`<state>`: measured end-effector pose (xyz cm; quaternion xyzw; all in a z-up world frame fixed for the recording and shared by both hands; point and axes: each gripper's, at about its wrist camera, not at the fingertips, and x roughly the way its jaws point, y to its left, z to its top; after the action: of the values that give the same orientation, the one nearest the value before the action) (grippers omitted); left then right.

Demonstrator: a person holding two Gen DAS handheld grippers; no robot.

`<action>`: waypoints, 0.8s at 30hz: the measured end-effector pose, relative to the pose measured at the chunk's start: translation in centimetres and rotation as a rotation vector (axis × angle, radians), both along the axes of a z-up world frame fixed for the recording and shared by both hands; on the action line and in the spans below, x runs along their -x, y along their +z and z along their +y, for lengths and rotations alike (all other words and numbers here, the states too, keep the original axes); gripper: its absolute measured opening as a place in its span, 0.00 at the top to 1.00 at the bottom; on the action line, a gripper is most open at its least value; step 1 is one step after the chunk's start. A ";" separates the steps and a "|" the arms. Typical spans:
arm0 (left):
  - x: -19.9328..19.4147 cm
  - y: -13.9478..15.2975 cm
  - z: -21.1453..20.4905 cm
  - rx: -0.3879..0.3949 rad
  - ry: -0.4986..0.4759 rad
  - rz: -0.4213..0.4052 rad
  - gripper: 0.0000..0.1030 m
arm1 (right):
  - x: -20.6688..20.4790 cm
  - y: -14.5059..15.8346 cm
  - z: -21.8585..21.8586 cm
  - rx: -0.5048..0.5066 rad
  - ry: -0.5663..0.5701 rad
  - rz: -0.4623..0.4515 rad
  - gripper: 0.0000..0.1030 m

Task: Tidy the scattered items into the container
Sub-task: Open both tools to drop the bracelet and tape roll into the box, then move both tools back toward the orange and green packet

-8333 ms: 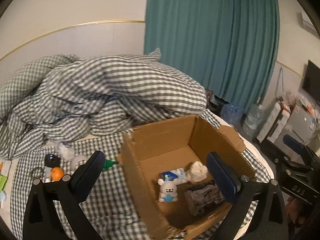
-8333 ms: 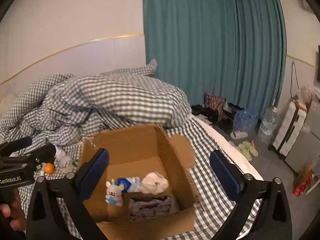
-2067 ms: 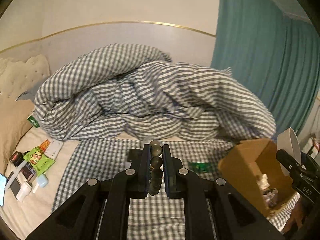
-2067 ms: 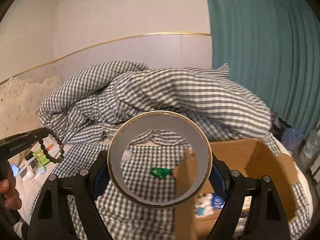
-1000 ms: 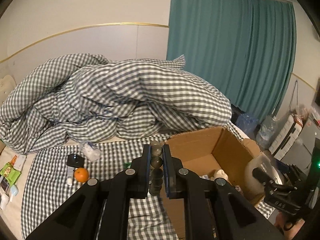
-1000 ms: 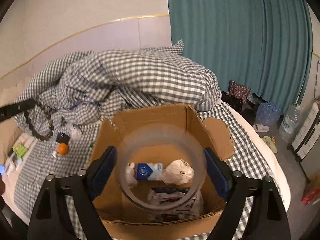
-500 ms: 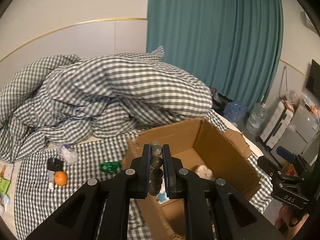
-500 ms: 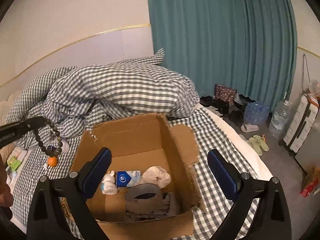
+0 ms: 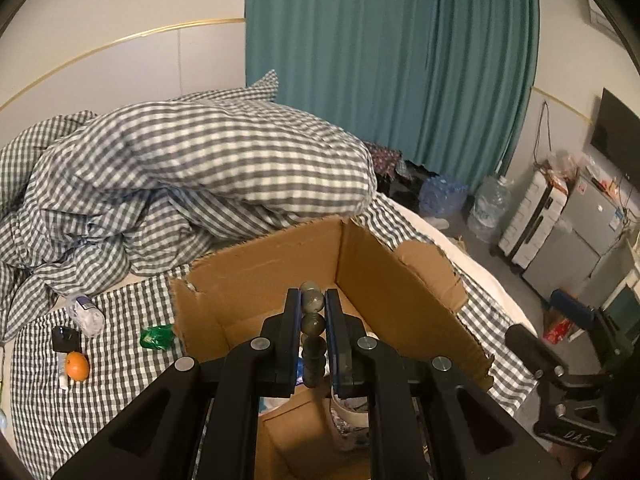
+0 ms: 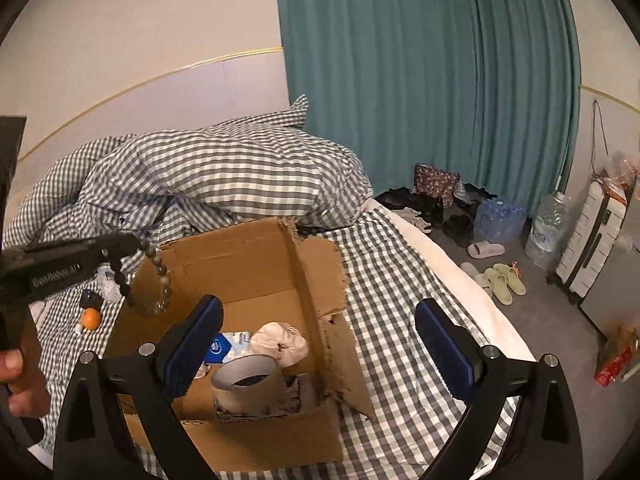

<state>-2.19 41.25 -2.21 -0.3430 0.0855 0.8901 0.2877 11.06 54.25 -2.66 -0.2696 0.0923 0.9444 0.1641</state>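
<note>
My left gripper (image 9: 312, 312) is shut on a bead bracelet (image 9: 311, 325) and holds it over the near left part of the open cardboard box (image 9: 384, 264). In the right wrist view the bracelet (image 10: 150, 280) hangs as a loop from the left gripper (image 10: 120, 246) above the box (image 10: 256, 252). My right gripper (image 10: 320, 344) is open and empty above the box. Inside the box lie a tape roll (image 10: 248, 380), a white crumpled ball (image 10: 280, 340), a blue and white pack (image 10: 228, 346) and a dark packet.
On the checked sheet left of the box lie a green wrapper (image 9: 156, 336), an orange (image 9: 77, 365), a black item (image 9: 66, 338) and a crumpled plastic bottle (image 9: 85, 314). A checked duvet (image 9: 192, 168) is heaped behind. Floor with slippers (image 10: 500, 276) and water bottles lies right of the bed.
The right gripper dropped the tape roll into the box and now stands open and empty. The left gripper carried the bracelet right, from over the sheet to over the box.
</note>
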 end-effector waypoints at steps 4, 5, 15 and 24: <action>0.0 0.0 0.2 -0.012 -0.005 0.003 0.73 | -0.3 -0.1 0.3 0.004 -0.010 -0.001 0.06; 0.0 0.1 0.2 -0.013 0.000 0.007 0.48 | -0.3 0.0 0.3 0.006 -0.011 0.000 0.06; -0.8 2.7 -3.2 -0.033 0.070 0.104 0.09 | -0.4 1.5 -1.8 -0.002 0.012 0.033 0.06; -0.7 4.5 -8.8 -0.059 0.144 0.120 0.09 | 0.5 3.5 -6.0 -0.034 0.070 0.055 0.06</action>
<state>-1.47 32.41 2.25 -0.2854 0.0513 0.9297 0.2272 10.51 48.22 0.88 -0.2438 0.0714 0.9580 0.1329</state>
